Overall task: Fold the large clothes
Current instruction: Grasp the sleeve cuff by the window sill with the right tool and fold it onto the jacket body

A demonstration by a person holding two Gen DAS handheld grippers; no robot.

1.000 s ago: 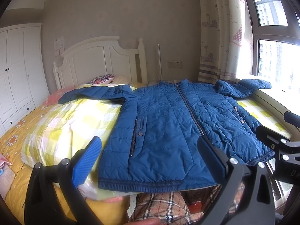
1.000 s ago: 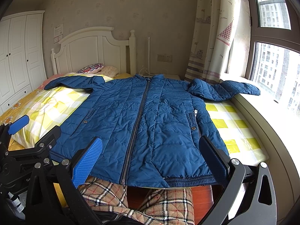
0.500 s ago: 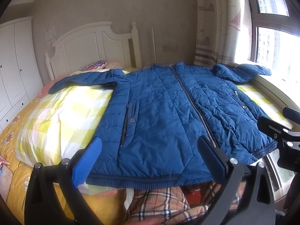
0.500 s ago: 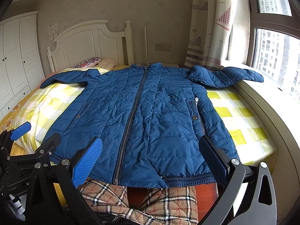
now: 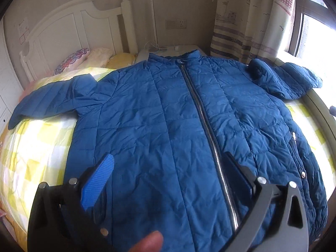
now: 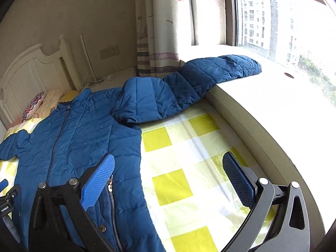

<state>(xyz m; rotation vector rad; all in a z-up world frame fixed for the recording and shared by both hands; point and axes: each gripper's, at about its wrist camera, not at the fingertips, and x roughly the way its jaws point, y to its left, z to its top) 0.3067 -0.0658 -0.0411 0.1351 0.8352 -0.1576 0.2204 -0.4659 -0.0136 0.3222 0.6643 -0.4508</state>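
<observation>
A blue quilted jacket (image 5: pixel 168 115) lies face up and zipped on the bed, both sleeves spread out. My left gripper (image 5: pixel 168 174) hovers open over its lower front, the zipper (image 5: pixel 201 113) running under the right finger. My right gripper (image 6: pixel 168 176) is open over the jacket's right edge; its left finger (image 6: pixel 97 182) is above the pocket, its right finger (image 6: pixel 237 180) above the yellow checked sheet (image 6: pixel 189 157). The jacket's right sleeve (image 6: pixel 189 82) stretches onto the window ledge (image 6: pixel 283 105). A fingertip (image 5: pixel 147 242) shows at the bottom of the left wrist view.
A white headboard (image 5: pixel 69 31) and pillows (image 5: pixel 84 57) stand at the far end of the bed. A curtain (image 6: pixel 159 25) hangs beside the window (image 6: pixel 283 25). The left gripper's body (image 6: pixel 6 199) shows at the left edge of the right wrist view.
Both grippers have moved forward and down over the bed. The left one now sits above the jacket's front; the right one has swung right toward the sleeve and window ledge.
</observation>
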